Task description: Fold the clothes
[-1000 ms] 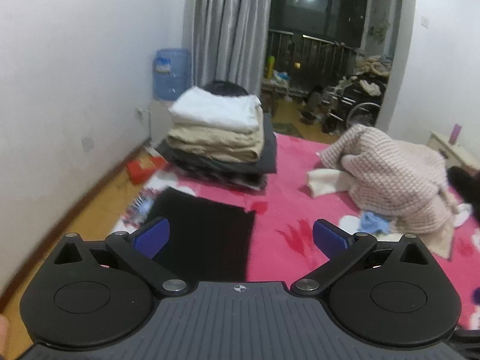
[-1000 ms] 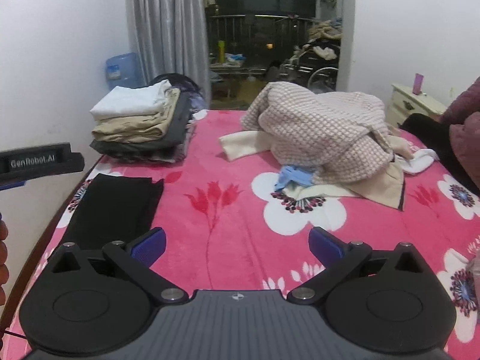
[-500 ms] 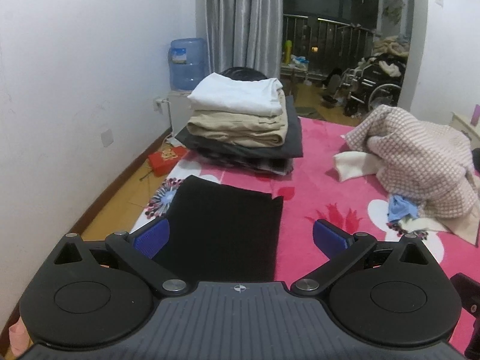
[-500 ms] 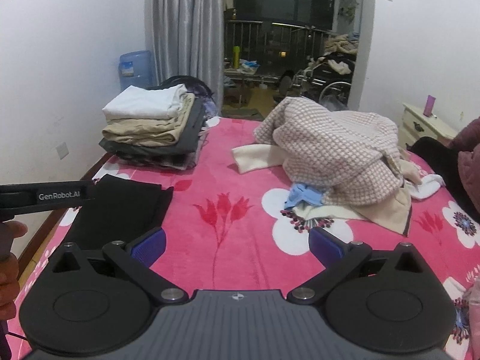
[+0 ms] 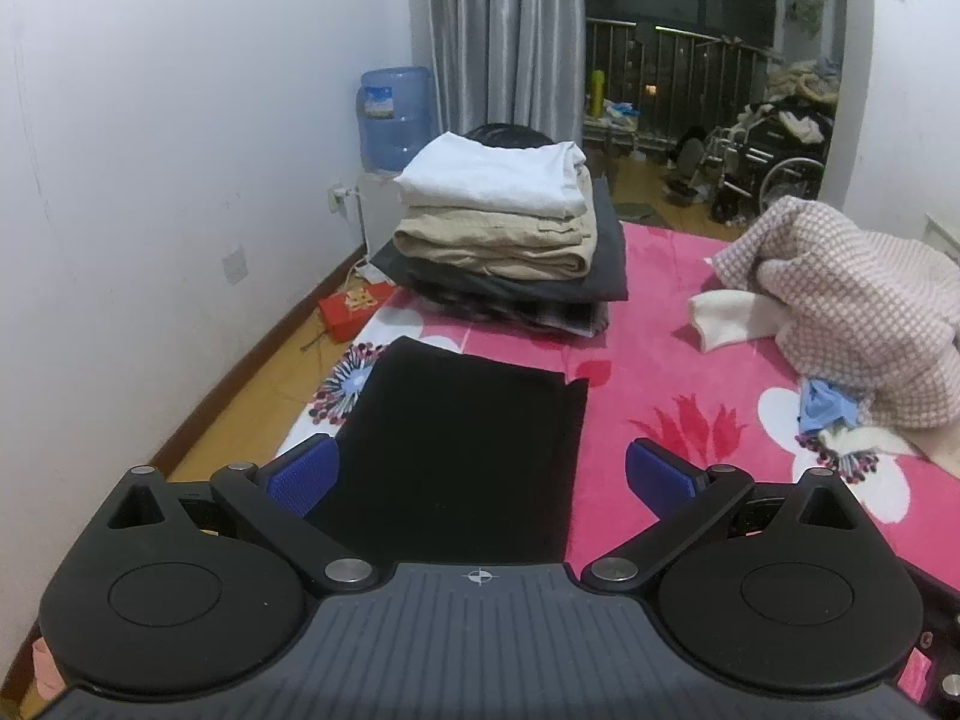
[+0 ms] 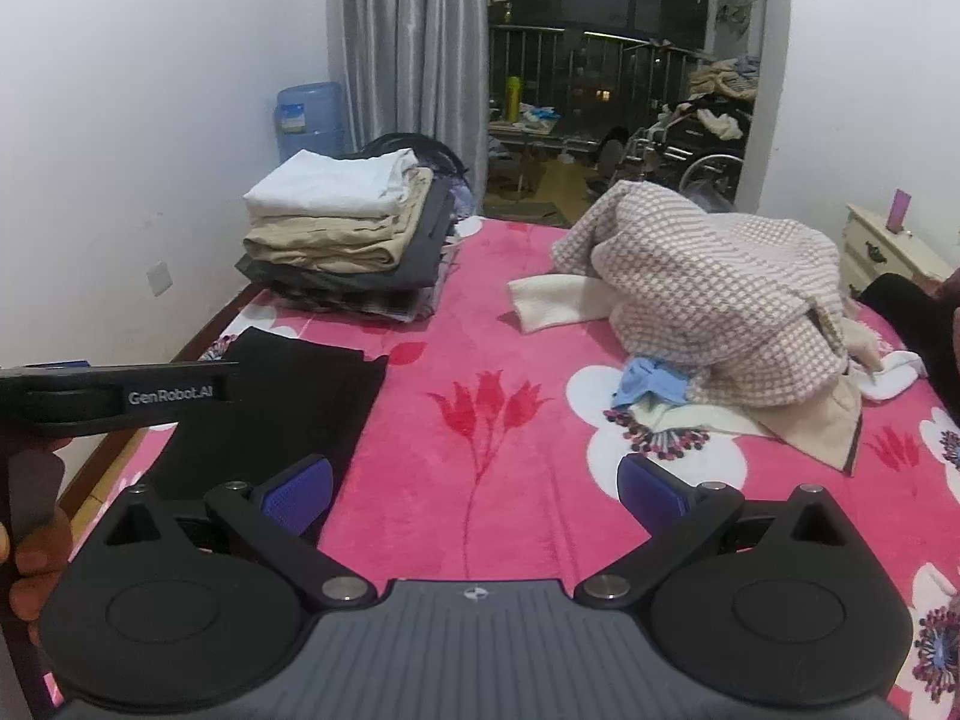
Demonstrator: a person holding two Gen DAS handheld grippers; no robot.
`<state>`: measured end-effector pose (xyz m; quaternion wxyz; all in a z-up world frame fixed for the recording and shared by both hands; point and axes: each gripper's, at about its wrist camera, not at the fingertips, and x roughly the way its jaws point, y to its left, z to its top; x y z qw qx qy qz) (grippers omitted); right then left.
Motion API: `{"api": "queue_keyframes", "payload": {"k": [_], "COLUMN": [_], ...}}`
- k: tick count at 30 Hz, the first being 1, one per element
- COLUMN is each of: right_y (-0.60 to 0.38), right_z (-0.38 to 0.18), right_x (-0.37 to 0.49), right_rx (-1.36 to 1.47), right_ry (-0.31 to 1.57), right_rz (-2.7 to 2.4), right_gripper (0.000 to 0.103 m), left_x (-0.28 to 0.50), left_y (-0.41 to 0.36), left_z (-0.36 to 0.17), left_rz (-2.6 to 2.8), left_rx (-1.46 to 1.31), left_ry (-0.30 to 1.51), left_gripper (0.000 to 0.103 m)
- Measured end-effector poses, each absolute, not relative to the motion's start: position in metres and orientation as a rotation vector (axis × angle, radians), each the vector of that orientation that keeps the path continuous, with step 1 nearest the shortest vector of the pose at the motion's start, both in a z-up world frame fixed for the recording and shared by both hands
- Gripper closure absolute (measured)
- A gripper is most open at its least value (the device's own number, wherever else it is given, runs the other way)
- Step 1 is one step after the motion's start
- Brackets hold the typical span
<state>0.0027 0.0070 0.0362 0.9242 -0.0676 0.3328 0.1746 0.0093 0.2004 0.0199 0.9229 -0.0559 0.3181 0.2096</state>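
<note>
Both my grippers have drifted forward over the bed, left gripper (image 5: pixel 482 471) above the folded black garment (image 5: pixel 462 438), right gripper (image 6: pixel 474 486) over pink blanket (image 6: pixel 480 372); fingers spread wide, holding nothing. Folded stack (image 5: pixel 504 228) beyond, unfolded pile (image 6: pixel 714 300) right

— The bedspread (image 6: pixel 492 450)? 
— Bright pink, with white and red flowers. 
— The folded cloth (image 5: pixel 468 444)? 
— Plain black. The stack (image 5: pixel 504 228) goes white, beige, dark grey; the heap (image 6: pixel 720 294) is pink-and-white check.
</note>
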Motion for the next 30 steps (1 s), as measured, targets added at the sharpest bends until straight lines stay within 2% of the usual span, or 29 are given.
{"api": "queue_keyframes", "payload": {"k": [30], "right_y": [0.025], "right_z": [0.035], "right_x": [0.001], "right_rx": [-0.169], "right_ry": [0.681], "right_rz": [0.383], "right_gripper": [0.000], "left_x": [0.005], "left_y": [0.200], "left_z": [0.025], "left_rz": [0.447], "left_rx": [-0.045], "left_ry": [0.605], "left_gripper": [0.000]}}
